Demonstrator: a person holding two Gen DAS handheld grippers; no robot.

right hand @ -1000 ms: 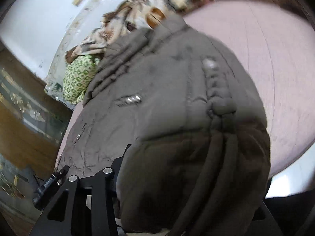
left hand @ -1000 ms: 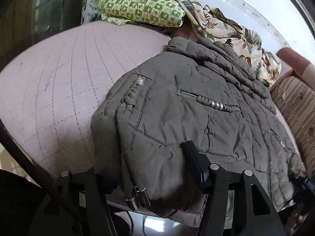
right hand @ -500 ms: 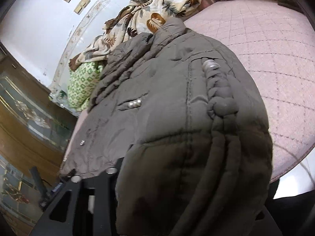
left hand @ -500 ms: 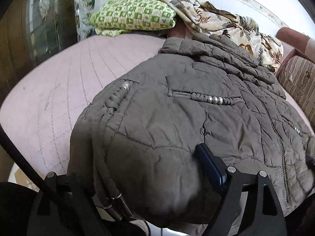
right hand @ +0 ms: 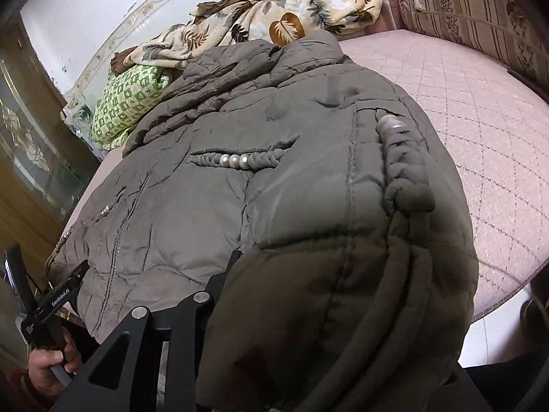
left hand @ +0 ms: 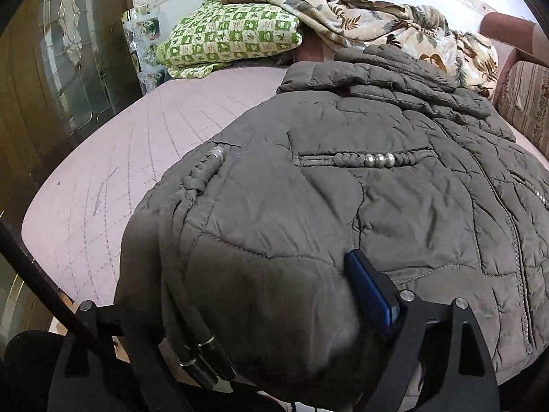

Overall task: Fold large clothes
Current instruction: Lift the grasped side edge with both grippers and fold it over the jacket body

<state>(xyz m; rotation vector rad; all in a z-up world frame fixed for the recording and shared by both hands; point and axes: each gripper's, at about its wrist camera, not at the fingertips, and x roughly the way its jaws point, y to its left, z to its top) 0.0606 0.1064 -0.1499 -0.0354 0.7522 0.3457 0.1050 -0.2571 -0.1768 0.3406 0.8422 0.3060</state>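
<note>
A grey-brown quilted jacket (left hand: 360,178) with bead-trimmed pockets lies spread on a pink quilted bed (left hand: 113,178). My left gripper (left hand: 274,309) is shut on the jacket's bottom hem, the fabric bunched between its fingers (left hand: 372,288), and a drawcord with metal tips hangs by it. My right gripper (right hand: 308,309) is shut on the opposite hem corner of the jacket (right hand: 274,171); cloth drapes over and hides its right finger. The left gripper also shows in the right wrist view (right hand: 58,298), held by a hand.
A green checked pillow (left hand: 233,37) and a leaf-print blanket (left hand: 394,20) lie at the bed's head by the white wall. A striped cushion (right hand: 480,10) stands at one side. A dark wood cabinet with glass doors (left hand: 68,68) stands beside the bed.
Both grippers, still holding the hem, have lifted and moved forward toward the collar, so more of the jacket's lower part bulges up in front of the cameras.
</note>
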